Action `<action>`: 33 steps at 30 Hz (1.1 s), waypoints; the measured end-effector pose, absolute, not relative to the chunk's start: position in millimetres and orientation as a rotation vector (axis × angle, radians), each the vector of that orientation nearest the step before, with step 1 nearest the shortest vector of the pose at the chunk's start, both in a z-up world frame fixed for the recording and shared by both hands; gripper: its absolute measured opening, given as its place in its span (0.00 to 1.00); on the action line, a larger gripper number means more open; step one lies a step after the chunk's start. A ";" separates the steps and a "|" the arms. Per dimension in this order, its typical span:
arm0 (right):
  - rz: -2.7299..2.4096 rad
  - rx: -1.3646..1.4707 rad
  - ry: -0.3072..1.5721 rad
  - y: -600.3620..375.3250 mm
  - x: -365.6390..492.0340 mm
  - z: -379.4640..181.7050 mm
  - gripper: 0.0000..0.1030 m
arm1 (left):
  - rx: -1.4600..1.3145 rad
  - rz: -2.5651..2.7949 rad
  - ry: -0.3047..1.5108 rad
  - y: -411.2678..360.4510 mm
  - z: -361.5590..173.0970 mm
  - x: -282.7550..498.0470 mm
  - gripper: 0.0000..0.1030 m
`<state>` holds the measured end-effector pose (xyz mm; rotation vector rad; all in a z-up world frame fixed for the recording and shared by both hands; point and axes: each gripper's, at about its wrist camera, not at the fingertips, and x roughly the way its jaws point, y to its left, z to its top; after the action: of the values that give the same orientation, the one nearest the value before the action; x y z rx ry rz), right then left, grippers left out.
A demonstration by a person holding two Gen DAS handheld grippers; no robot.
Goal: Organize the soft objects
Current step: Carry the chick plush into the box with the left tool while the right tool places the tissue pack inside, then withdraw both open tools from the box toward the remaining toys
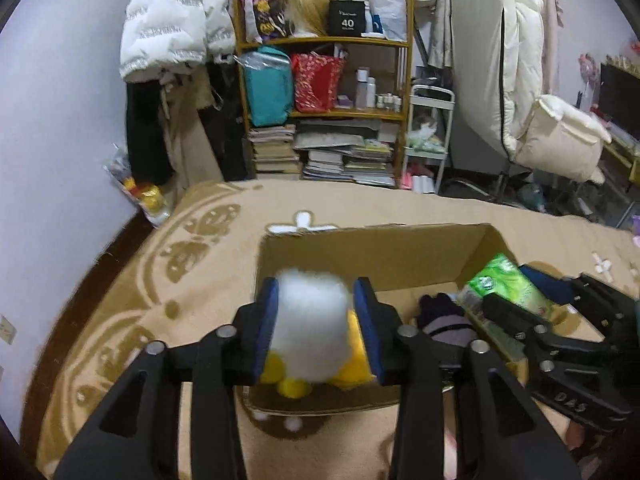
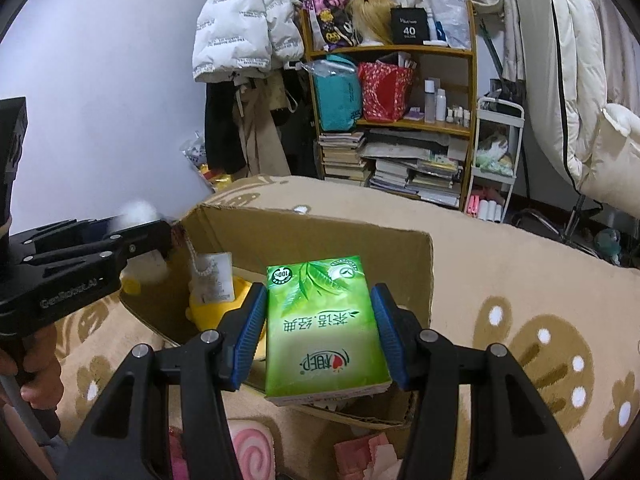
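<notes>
Left wrist view: beige patterned bed (image 1: 160, 280) under everything, bookshelf (image 1: 324, 112) beyond its far edge. Open cardboard box (image 1: 360, 256) on the bed, set well in from that far edge.

Left gripper (image 1: 316, 292) over the box's near-left corner, pointing down at an angle. White plush with yellow feet (image 1: 312, 328) filling the gap between the blue fingers (image 1: 266, 320), touching both. Plush blurred, so cannot tell whether still squeezed or loose. Partly spread either way.

Right wrist view: right gripper (image 2: 320, 296) over the box's near side, fingers clamped on both long edges of a green tissue pack (image 2: 324, 328). Pack held flat-face up, above the box opening, print upside down to the camera. Gap only as wide as the pack.

Inside the box: yellow plush with a paper tag (image 2: 208, 312) along the left wall, dark glove (image 1: 440, 312) on the floor.

Hand (image 2: 40, 376) on the left gripper's handle, bottom-left.
</notes>
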<state>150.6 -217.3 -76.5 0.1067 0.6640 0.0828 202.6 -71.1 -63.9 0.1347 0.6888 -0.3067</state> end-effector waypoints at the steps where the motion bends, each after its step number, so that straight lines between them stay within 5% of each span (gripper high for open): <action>1: 0.081 0.106 0.674 -218.1 152.2 -79.0 0.55 | 0.118 -0.318 0.702 -71.2 -65.3 204.0 0.56; 9: 0.071 0.129 0.705 -223.1 157.2 -83.7 0.57 | 0.144 -0.276 0.696 -69.8 -66.3 203.5 0.73; 14: 0.069 0.153 0.671 -224.5 151.2 -74.7 0.84 | 0.171 -0.231 0.712 -64.8 -64.1 202.9 0.86; 18: 0.061 0.160 0.664 -226.4 148.4 -67.5 0.88 | 0.189 -0.199 0.712 -59.4 -58.7 199.6 0.96; 33: 0.029 0.180 0.655 -235.5 107.5 -46.1 0.96 | 0.200 -0.100 0.773 -30.3 -45.9 163.7 0.98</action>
<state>107.5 -235.5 -46.1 0.1802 0.6547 0.0286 163.7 -30.3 -45.9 0.1996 0.7734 -0.1002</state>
